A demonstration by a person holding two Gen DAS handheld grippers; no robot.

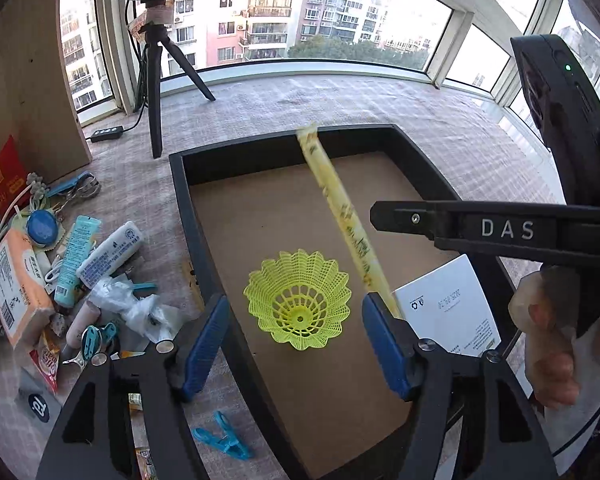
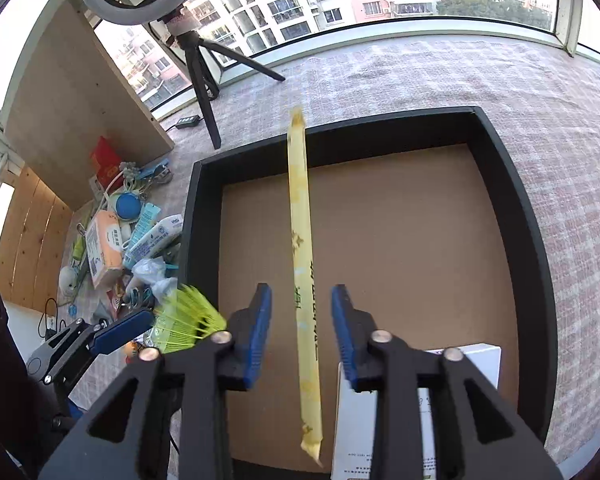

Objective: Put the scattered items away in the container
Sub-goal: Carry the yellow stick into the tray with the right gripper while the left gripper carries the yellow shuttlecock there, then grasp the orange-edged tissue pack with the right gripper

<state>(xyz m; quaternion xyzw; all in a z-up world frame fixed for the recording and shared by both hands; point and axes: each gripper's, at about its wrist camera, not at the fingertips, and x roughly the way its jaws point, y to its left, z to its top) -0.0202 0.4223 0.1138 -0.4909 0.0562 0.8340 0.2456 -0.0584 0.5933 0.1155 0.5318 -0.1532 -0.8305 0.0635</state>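
A black tray [image 1: 180, 184] with a brown floor is the container; it also shows in the right wrist view [image 2: 512, 184]. A long yellow sachet stick [image 2: 304, 280] lies or falls between the blue pads of my open right gripper [image 2: 302, 336], blurred, free of both pads; it also shows in the left wrist view [image 1: 340, 208]. A yellow plastic shuttlecock [image 1: 298, 306] is between the pads of my open left gripper [image 1: 296, 344], over the tray, not pinched. A white box [image 1: 456, 304] lies in the tray's near right corner.
A pile of scattered items [image 1: 72, 264] lies left of the tray: tubes, a tissue pack, clips, keys, sachets. A blue clip [image 1: 224, 440] lies near the tray's front left. A ring-light tripod [image 1: 156, 80] and a wooden board [image 1: 24, 80] stand behind.
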